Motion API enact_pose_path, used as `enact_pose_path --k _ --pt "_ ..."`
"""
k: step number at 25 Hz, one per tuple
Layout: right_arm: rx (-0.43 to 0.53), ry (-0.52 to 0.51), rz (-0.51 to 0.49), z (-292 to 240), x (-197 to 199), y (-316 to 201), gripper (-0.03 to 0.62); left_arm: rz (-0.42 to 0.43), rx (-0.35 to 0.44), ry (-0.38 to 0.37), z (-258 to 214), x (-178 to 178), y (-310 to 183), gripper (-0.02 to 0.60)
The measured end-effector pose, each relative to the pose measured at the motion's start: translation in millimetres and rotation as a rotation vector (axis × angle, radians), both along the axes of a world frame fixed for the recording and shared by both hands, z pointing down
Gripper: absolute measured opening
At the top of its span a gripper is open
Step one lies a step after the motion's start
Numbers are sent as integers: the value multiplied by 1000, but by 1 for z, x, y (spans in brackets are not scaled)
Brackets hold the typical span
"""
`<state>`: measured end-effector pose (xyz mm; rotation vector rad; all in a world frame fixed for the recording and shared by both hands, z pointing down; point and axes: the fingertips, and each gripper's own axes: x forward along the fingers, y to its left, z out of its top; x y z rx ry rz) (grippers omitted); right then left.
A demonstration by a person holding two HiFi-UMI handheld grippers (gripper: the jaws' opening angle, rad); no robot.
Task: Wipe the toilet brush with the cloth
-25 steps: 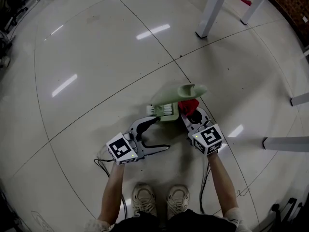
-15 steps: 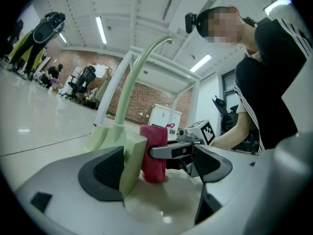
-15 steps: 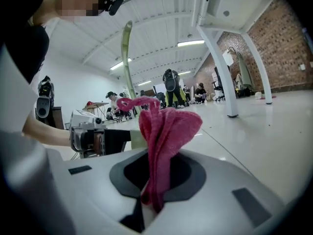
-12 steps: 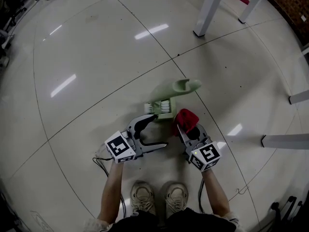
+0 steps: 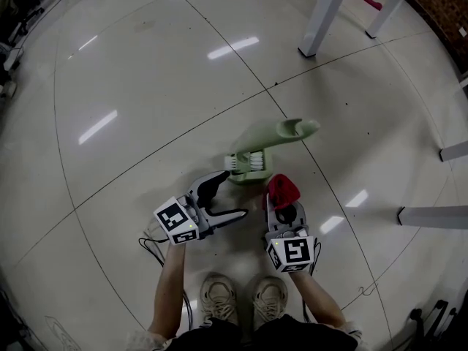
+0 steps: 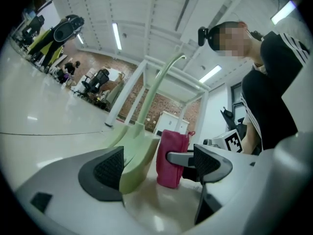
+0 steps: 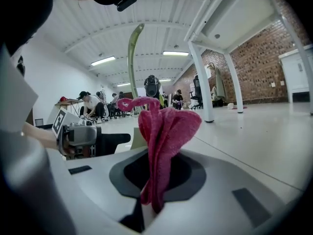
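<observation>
Right gripper (image 7: 155,190) first: jaws pinched tight on the crumpled red-pink cloth (image 7: 164,136), which stands up out of them in a folded tuft. From the head view, that right gripper (image 5: 282,205) sits low on the floor with the cloth (image 5: 282,189) at its front, just beside the base of the pale green plastic toilet brush (image 5: 252,168). I can't tell whether cloth and brush actually touch. Over to the left gripper (image 6: 156,166): jaws spread wide, clamped on nothing. The green brush base (image 6: 136,160) sits close against its left pad (image 6: 109,168), the cloth (image 6: 171,156) stands further in the gap, and the right pad (image 6: 208,161) is free. From above, the left gripper (image 5: 232,194) opens toward the brush from the lower left. The brush has white bristles at its base and a curved green handle (image 5: 287,131) slanting up and away to the right; from the right gripper view that handle (image 7: 132,48) rises behind the cloth. Everything rests on a glossy pale tiled floor (image 5: 146,86). Two white table legs (image 5: 324,14) stand well beyond, and the person's pale sneakers (image 5: 218,297) are below the grippers.
</observation>
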<state>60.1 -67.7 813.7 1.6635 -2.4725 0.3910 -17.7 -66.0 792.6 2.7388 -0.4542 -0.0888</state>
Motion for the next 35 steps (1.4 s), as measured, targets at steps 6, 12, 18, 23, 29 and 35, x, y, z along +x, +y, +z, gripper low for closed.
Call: enact_pose_path --k 6,12,18,23,29,35 --pt "-10 -8 -31 1 -16 -4 31 45 0 -18 3 3 -1 426" --pt "16 34 -41 -4 -28 -3 31 30 0 7 0 -1 3 426" --pt "24 41 -75 -6 -52 -4 31 -20 1 47 -8 -21 2 426" --pt "30 34 -127 -7 -82 -4 31 -68 33 60 -23 -50 0 426" --pt "39 6 -211 -15 -118 -5 31 -132 64 74 -40 -79 -7 426" --pt "77 -97 -196 -50 -95 5 31 -90 150 137 -90 -73 -7 426"
